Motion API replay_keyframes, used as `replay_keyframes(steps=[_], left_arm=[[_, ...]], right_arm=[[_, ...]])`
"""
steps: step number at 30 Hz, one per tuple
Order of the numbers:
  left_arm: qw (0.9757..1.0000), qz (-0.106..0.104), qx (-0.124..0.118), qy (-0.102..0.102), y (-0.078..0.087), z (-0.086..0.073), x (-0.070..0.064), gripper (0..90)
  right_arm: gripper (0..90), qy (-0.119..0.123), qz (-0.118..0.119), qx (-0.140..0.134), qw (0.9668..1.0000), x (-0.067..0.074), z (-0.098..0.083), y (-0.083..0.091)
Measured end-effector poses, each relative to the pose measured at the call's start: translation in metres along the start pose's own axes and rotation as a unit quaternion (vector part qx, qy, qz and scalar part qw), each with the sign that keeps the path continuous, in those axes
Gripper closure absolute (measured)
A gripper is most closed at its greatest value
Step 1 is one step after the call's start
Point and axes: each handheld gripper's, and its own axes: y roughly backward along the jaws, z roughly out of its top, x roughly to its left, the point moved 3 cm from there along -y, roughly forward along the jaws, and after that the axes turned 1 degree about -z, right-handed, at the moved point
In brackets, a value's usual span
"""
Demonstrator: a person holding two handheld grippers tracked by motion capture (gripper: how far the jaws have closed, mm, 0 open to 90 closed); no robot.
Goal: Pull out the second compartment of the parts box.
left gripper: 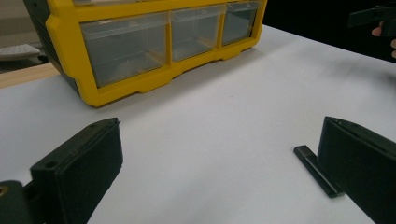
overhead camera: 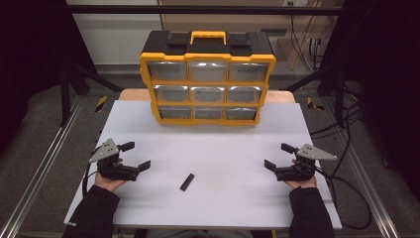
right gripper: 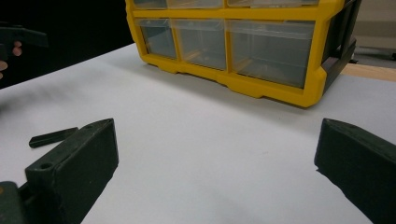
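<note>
A yellow and black drawer cabinet [overhead camera: 207,83] with clear plastic drawers stands at the far middle of the white table [overhead camera: 218,198]; its bottom drawer row also faces me in the left gripper view [left gripper: 140,44] and the right gripper view [right gripper: 243,44]. A small flat black bar [overhead camera: 187,182] lies on the table near the front middle, seen again beside the right jaw in the left gripper view [left gripper: 317,170] and past the left jaw in the right gripper view [right gripper: 51,136]. My left gripper [overhead camera: 135,155] rests at the front left, open and empty. My right gripper [overhead camera: 277,156] rests at the front right, open and empty.
Metal rails run along both sides of the table, and cables [overhead camera: 346,188] trail off to the right. A wooden board edge [overhead camera: 133,94] shows behind the white surface. Broad bare table lies between the two grippers and the cabinet.
</note>
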Motion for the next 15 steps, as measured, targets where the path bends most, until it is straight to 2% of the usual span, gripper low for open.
replay_keyframes(steps=[15], left_arm=[[0.9999, 0.005, -0.011, -0.003, 0.0024, 0.0085, -0.0025, 0.0]], right_arm=[[0.2, 0.003, 0.006, 0.005, 1.0, 0.0013, -0.001, -0.001]])
